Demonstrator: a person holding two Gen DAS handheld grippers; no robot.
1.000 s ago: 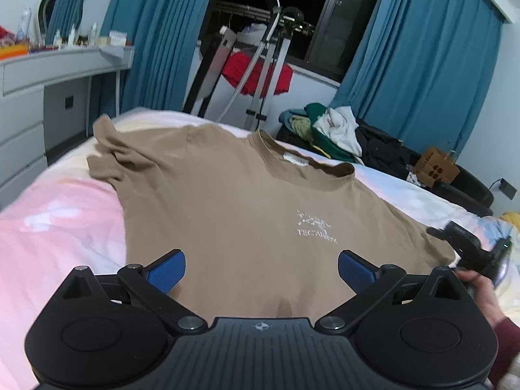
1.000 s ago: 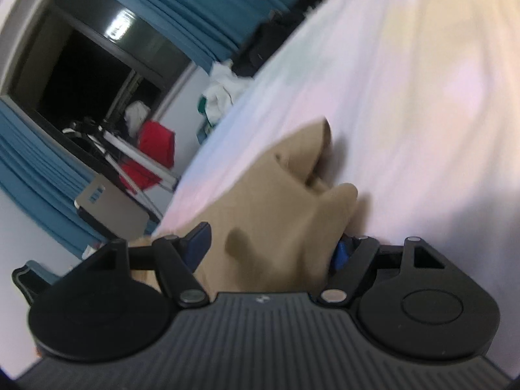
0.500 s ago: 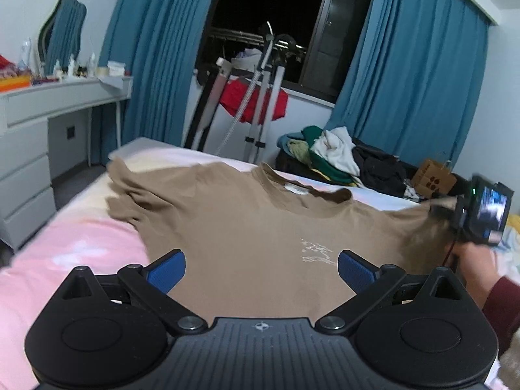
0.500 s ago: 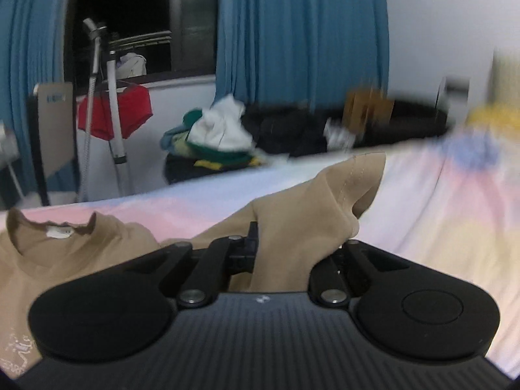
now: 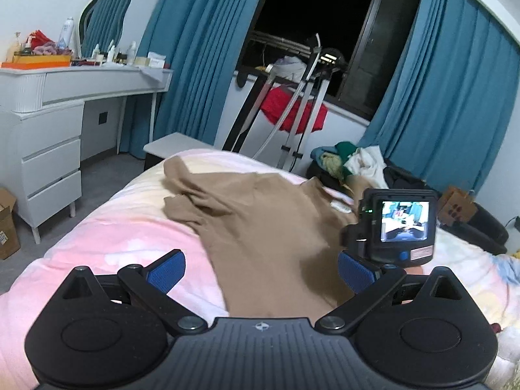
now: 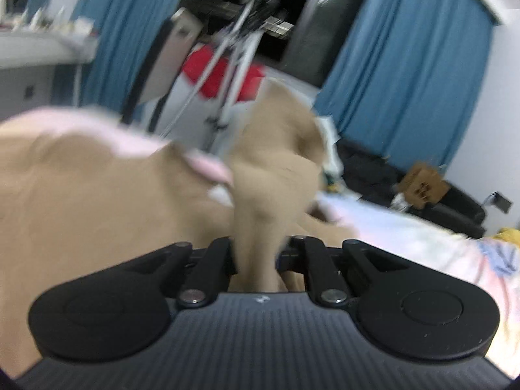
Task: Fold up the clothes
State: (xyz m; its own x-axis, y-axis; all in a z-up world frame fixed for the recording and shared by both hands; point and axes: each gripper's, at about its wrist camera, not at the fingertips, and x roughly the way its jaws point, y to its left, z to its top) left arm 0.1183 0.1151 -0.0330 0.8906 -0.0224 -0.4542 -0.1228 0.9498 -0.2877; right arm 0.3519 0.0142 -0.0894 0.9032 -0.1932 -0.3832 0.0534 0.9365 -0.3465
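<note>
Tan T-shirt (image 5: pixel 260 227) spread on bed (image 5: pixel 113 243); our right gripper (image 6: pixel 256 256) pinches its sleeve. Left gripper (image 5: pixel 260 269) gapes empty above hem. Soft, light, droopy; we'd grip edges.

Both views are taken low over the bed (image 5: pixel 107 227), facing the far window (image 5: pixel 312 9); shirt (image 6: pixel 81 201) and curtains (image 6: pixel 403 74) are shared.

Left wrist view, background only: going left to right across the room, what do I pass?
White dresser → left blue curtain → red garment on the drying rack → clothes pile → right blue curtain → cardboard box.
</note>
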